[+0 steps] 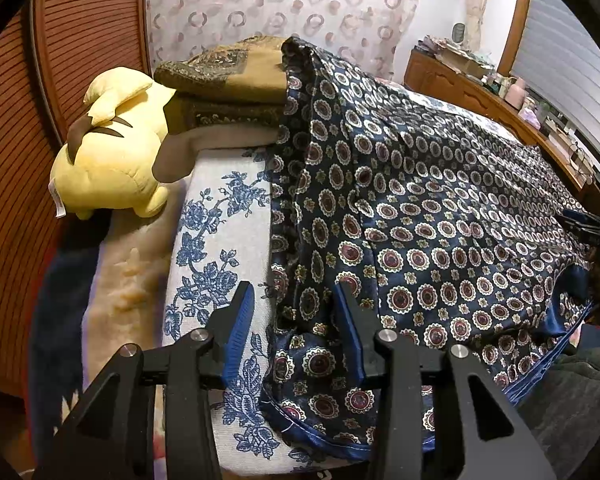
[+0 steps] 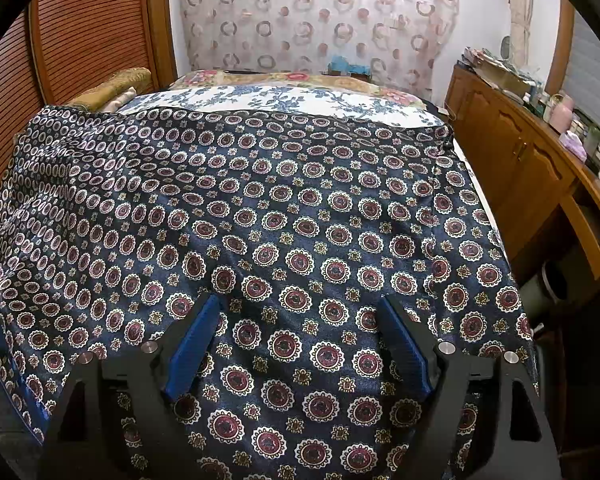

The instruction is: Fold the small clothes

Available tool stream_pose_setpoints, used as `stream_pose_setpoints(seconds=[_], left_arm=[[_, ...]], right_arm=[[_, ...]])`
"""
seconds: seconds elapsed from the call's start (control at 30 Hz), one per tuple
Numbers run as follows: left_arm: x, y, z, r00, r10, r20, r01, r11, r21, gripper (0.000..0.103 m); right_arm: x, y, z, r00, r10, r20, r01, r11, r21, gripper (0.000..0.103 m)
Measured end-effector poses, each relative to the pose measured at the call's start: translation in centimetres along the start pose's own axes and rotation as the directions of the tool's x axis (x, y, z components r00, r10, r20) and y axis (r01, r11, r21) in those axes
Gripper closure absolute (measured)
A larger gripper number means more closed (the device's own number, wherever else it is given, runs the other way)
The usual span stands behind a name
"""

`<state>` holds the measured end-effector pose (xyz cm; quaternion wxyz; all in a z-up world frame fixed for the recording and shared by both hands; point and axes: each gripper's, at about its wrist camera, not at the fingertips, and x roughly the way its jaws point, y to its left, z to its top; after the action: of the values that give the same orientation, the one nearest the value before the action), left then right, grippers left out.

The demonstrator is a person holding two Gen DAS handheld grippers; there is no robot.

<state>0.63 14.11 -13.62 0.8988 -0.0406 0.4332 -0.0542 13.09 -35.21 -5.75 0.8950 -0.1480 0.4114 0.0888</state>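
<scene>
Satiny navy medallion-print garment (image 2: 300, 208) lies spread nearly flat on the bed (image 1: 220, 216), no fold visible yet, so we judge everything remains: left tool (image 1: 296, 320) spread at its nine-o'clock edge, right tool (image 2: 300, 340) spread over it.

A home bedroom: a bed (image 2: 292, 100) with floral bedding, a yellow plush toy (image 1: 108, 152) beside it, patterned curtains (image 2: 320, 12), and a wooden sideboard (image 2: 520, 148) crowded with what look like toiletries.
</scene>
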Motion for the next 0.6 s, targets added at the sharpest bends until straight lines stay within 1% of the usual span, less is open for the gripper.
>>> stream_pose_setpoints(seconds=[0.33, 0.53, 0.6], left_arm=[[-0.01, -0.11, -0.06, 1.0, 0.003, 0.005, -0.003, 1.0, -0.008, 0.059], [-0.16, -0.41, -0.33, 0.999, -0.027, 0.017, 0.027, 0.999, -0.022, 0.059], [-0.15, -0.47, -0.33, 0.999, -0.047, 0.017, 0.047, 0.999, -0.025, 0.066]], right_arm=[[0.03, 0.01, -0.01, 1.0, 0.001, 0.0, -0.001, 1.0, 0.0, 0.019], [0.03, 0.05, -0.01, 1.0, 0.0, 0.0, 0.0, 1.0, 0.001, 0.019], [0.04, 0.06, -0.02, 1.0, 0.0, 0.0, 0.0, 1.0, 0.001, 0.019]])
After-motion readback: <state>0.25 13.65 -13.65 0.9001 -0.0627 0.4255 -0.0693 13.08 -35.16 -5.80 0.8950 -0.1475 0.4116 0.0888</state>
